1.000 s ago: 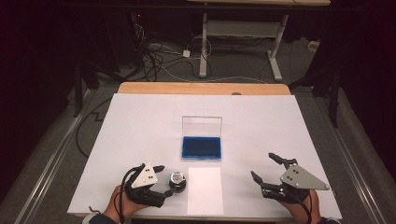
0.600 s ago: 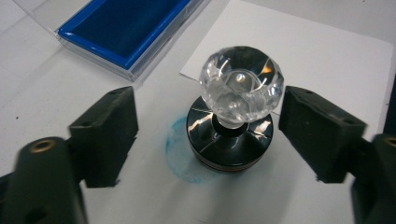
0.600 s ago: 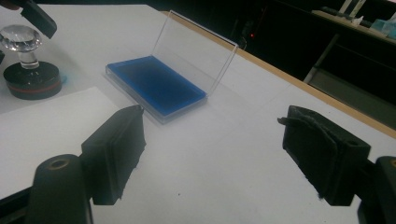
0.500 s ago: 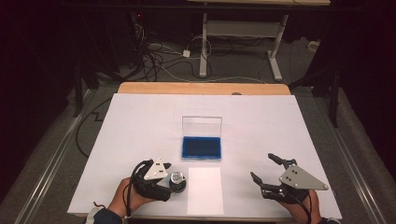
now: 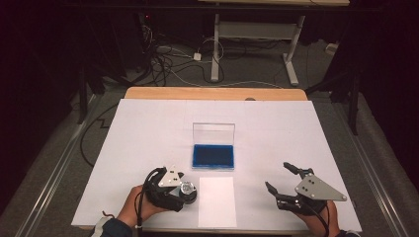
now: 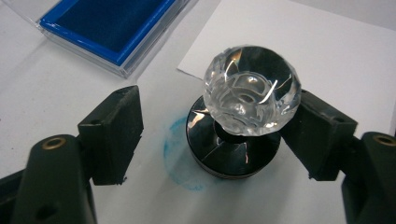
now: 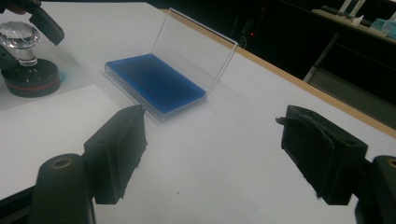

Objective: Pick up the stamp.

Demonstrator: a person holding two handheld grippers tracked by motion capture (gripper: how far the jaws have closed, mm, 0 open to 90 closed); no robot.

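A stamp (image 6: pixel 252 88) with a faceted clear knob and a round black base stands on the white table, just left of a white paper sheet (image 5: pixel 216 200). My left gripper (image 5: pixel 188 190) straddles the stamp (image 5: pixel 188 188). In the left gripper view (image 6: pixel 217 128) the right pad sits against the knob while the left pad stands clear of it. Its jaws have just been closing with the stamp between them. My right gripper (image 5: pixel 277 176) rests open at the front right; its jaws (image 7: pixel 212 140) have just closed slightly, with nothing between them.
An open clear case with a blue ink pad (image 5: pixel 213 155) lies mid-table, its lid upright at the back. A faint blue ink ring (image 6: pixel 175 154) marks the table beside the stamp's base. A wooden table edge (image 5: pixel 212 93) runs along the far side.
My left gripper has moved right onto the stamp and now straddles it, jaws narrower than before. The right gripper has stayed in place.
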